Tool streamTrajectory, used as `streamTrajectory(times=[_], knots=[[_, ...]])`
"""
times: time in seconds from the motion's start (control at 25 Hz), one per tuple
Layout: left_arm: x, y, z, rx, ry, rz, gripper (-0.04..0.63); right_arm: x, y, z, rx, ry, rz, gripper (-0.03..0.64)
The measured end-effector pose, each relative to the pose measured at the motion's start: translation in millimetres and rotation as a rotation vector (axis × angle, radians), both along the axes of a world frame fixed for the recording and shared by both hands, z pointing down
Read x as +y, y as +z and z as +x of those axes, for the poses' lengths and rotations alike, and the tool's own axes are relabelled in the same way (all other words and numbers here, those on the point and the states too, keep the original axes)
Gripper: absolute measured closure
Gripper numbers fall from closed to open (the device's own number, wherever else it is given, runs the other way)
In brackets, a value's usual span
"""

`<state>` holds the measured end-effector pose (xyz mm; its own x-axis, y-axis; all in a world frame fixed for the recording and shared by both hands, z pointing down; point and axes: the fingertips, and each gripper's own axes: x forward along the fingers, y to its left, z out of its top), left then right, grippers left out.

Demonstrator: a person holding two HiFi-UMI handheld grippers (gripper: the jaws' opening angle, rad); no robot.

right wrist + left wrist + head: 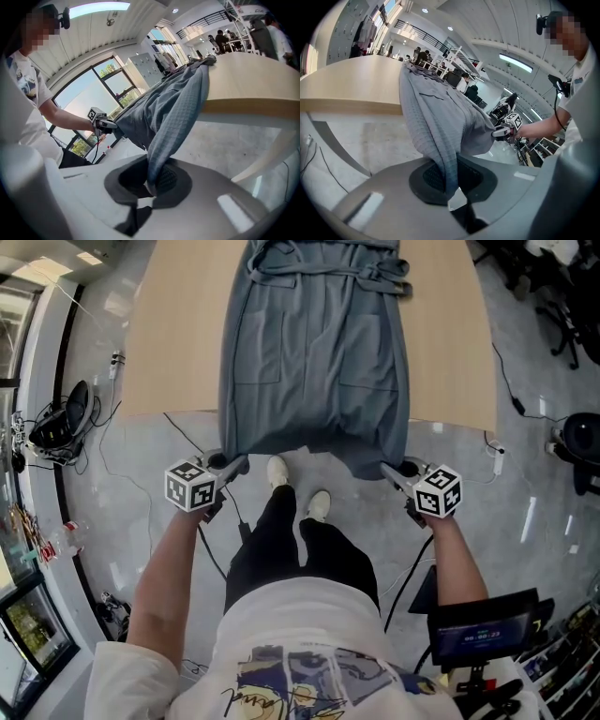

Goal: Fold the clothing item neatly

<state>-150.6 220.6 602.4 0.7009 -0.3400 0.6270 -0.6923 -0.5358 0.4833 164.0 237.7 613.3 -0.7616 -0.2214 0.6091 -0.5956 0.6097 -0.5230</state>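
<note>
A grey-blue dress point(317, 352) with two patch pockets and a waist tie lies along the light wooden table point(173, 343), its hem hanging over the near edge. My left gripper point(236, 465) is shut on the hem's left corner, and the cloth point(445, 154) runs up from between its dark pads. My right gripper point(392, 474) is shut on the hem's right corner, where the fabric point(164, 145) is pinched between the pads. Both grippers hold the hem off the table edge, in front of the person's legs. Each gripper view shows the other gripper point(506, 132) point(104, 124) across the hanging hem.
The table's rounded near edge point(450, 420) stands over a grey floor with cables point(187, 442) trailing on it. A monitor on a stand point(483, 624) is at the lower right, black equipment point(61, 418) at the left, office chairs point(562, 296) at the far right.
</note>
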Motion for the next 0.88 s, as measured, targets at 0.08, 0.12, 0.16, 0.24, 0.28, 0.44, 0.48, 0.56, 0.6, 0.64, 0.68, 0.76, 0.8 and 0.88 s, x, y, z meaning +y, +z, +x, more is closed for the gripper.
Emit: streamTrajectory(times=[0.08,0.12,0.16,0.24,0.28,0.44,0.48,0.56,0.6,0.64,0.68,0.76,0.8,0.88], knots=[[9,0,5,0.012,0.017,-0.006,0.575,7,-2,-1,-0.019,-0.022,-0.009,0.604],[14,1,7,0.018,0.027,-0.010,0.575,11,-4,-2,-0.029,-0.036,-0.012,0.604],[19,0,9,0.024,0.037,-0.013,0.575,16,-6,-3,-0.038,-0.053,-0.014,0.604],[27,-3,11,0.041,0.054,-0.015,0.575,23,-10,-5,-0.059,-0.082,-0.016,0.604],[30,-6,12,0.054,0.063,-0.014,0.575,25,-13,-6,-0.078,-0.091,-0.018,0.604],[33,-26,17,0.130,0.102,-0.008,0.575,26,-37,-7,-0.185,-0.091,-0.023,0.604],[33,-32,18,0.150,0.110,-0.005,0.575,25,-44,-7,-0.211,-0.088,-0.022,0.604],[30,-45,18,0.190,0.121,0.004,0.575,20,-58,-5,-0.255,-0.079,-0.012,0.604],[28,-52,18,0.210,0.125,0.012,0.575,18,-64,-4,-0.270,-0.077,-0.003,0.604],[26,-59,19,0.228,0.129,0.022,0.575,16,-71,-2,-0.281,-0.078,0.008,0.604],[24,-67,20,0.243,0.134,0.034,0.575,13,-77,0,-0.289,-0.080,0.021,0.604],[18,-82,23,0.262,0.151,0.063,0.575,6,-91,1,-0.300,-0.092,0.049,0.604],[15,-89,24,0.268,0.159,0.077,0.575,3,-98,0,-0.305,-0.099,0.062,0.604],[9,-104,27,0.279,0.175,0.102,0.575,-4,-111,-2,-0.316,-0.117,0.086,0.604]])
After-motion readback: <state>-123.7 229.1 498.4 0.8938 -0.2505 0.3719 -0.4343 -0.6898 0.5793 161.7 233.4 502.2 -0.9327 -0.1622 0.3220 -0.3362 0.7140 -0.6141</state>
